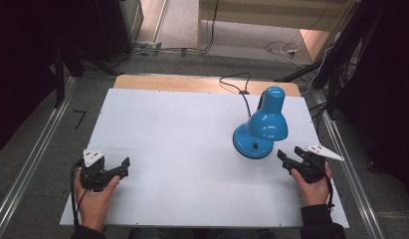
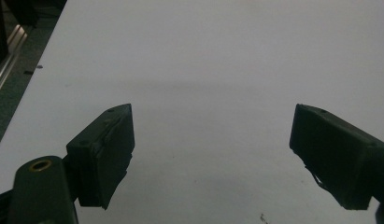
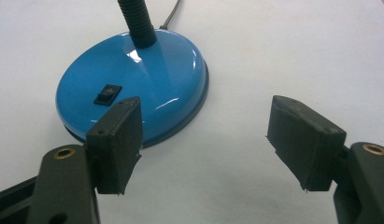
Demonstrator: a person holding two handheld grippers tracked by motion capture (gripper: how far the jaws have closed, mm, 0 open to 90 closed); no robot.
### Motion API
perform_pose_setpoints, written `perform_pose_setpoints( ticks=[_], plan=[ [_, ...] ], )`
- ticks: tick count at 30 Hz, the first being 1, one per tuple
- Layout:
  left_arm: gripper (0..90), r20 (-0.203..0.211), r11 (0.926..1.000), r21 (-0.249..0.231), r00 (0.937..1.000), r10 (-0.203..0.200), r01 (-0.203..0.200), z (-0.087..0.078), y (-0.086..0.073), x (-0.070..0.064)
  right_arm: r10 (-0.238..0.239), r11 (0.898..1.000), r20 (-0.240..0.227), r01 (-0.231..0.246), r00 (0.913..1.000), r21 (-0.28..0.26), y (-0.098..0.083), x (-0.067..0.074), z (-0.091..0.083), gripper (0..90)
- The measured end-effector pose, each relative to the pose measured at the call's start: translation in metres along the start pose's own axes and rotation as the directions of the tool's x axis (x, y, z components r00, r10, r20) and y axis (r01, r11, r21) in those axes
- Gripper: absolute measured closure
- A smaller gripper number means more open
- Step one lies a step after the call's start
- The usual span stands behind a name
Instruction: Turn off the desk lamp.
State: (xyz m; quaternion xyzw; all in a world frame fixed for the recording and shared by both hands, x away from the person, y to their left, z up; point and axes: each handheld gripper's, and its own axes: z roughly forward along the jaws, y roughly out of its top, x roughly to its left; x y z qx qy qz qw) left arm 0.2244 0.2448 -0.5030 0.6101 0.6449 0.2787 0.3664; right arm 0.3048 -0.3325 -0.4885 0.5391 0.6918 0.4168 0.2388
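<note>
Blue lamp (image 1: 261, 127), no legible txt

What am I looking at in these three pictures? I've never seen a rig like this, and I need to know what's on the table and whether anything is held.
There is no robot arm: a person holds a two-jaw tool in each hand. The high view looks down on the white rectangular table top. The left hand-held gripper shows at the lower left of that view, the right hand-held gripper at the lower right.

The other two pictures come from cameras riding on the tools, looking along their black jaws. In the left gripper view the jaws stand wide apart over bare table. In the right gripper view the open jaws point at the round base of the glossy blue metal desk lamp, near its small black rocker switch. Nothing is held by either tool.
</note>
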Motion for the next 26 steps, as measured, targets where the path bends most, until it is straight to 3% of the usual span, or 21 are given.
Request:
perform_pose_setpoints(
  ticks=[16,21,26],
  plan=[
    [15.1,-0.003,1.0000,0.002,1.0000,-0.001,0.001,0.000,0.000,0.000,0.008,1.000,0.033,-0.008,0.9994,0.005,-0.008,-0.015,-0.018,25.1],
    [15.1,-0.003,1.0000,0.005,1.0000,0.005,-0.005,0.001,0.000,-0.001,0.005,1.000,0.078,-0.005,0.9970,0.003,-0.013,-0.025,-0.023,23.8],
    [15.1,-0.004,0.9999,0.006,0.9999,0.011,-0.011,0.001,0.000,-0.002,-0.008,0.997,0.149,-0.004,0.9888,0.080,-0.024,-0.038,-0.007,20.1]
  ],
)
